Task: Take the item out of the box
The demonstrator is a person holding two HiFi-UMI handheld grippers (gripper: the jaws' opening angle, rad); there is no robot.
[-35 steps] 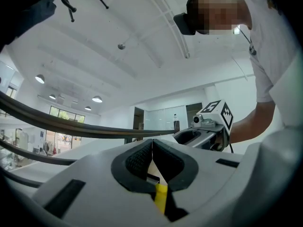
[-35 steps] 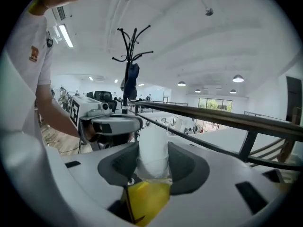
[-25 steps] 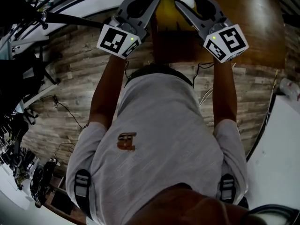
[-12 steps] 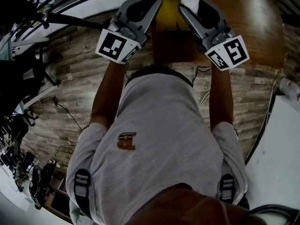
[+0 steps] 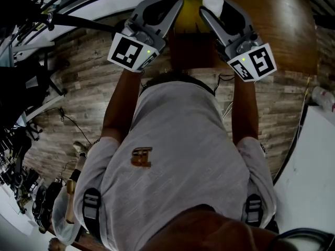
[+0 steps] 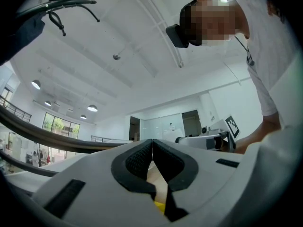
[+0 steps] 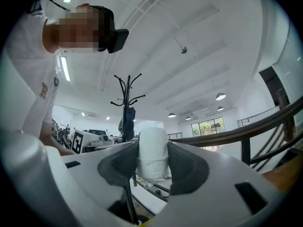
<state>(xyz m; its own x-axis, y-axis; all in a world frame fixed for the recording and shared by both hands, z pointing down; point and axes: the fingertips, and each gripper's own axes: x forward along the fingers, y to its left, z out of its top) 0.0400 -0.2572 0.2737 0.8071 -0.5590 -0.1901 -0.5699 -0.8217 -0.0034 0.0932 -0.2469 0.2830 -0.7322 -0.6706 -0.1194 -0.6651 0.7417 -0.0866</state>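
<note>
My right gripper (image 7: 152,148) is shut on a white cylindrical roll (image 7: 152,155) that stands upright between its dark pads and pokes out past the tips. In the head view the same white roll (image 5: 212,2) shows at the tip of the right gripper (image 5: 213,8), held at the top edge above a brown box with a yellow inside (image 5: 191,15). My left gripper (image 5: 174,4) is beside it on the left, over the box's other side. Its jaws (image 6: 152,144) meet at the tips with nothing between them. Both gripper views look up at the ceiling.
A glossy brown table top (image 5: 282,20) lies at the top right, above a grey wood-plank floor (image 5: 89,82). A coat stand (image 7: 127,98) and a dark railing (image 7: 246,131) rise behind the right gripper. Another person (image 5: 70,203) stands at the lower left.
Both grippers have drifted slightly toward the top of the head view, the right one still holding the white roll. A person has come into view at the lower left.
</note>
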